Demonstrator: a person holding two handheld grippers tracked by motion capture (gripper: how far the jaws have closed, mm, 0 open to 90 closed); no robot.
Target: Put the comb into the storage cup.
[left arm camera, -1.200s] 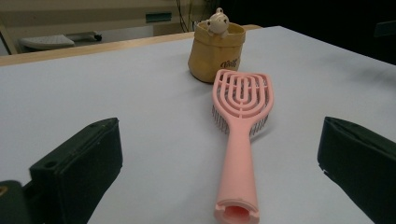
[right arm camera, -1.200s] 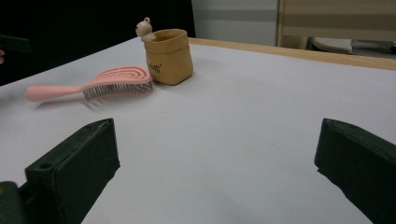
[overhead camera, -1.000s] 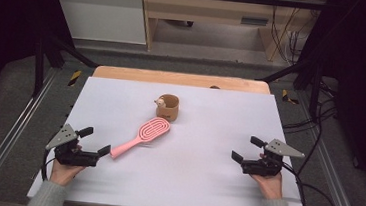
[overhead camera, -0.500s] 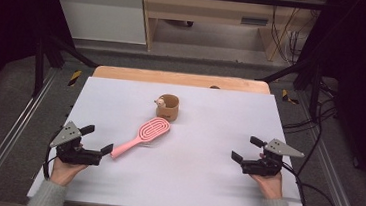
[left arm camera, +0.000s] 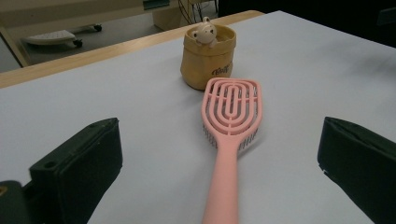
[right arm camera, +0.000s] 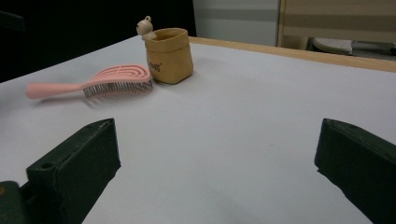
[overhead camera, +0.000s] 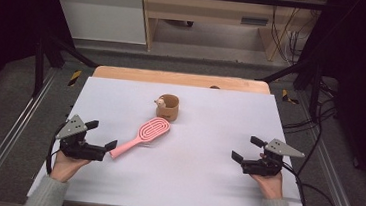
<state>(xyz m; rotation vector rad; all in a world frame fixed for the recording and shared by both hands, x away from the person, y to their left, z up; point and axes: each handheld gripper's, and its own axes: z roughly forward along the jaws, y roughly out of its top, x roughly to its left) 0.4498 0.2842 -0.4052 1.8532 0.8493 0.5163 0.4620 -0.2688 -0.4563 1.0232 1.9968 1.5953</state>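
Hairbrush (overhead camera: 140, 136) lies bristles-down beside the pouch (overhead camera: 167, 107), handle lined up between the spread jaws of the left gripper (overhead camera: 101, 137) — handle should be pinched squarely mid-length; right gripper (overhead camera: 247, 149) is held spread, well apart.

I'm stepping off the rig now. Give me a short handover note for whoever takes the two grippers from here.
Left gripper: open, empty, at the tip of the pink hairbrush handle; in the left gripper view the handle runs between the jaws, which have not closed on it.
Right gripper: open, empty, apart from everything at the table's right side.
Things: the brush lies bristles down mid-table, its head next to the small tan pouch, which stands upright with a little figure on its rim.
Done: nothing gripped yet.
Left: probably close on the handle and lift.
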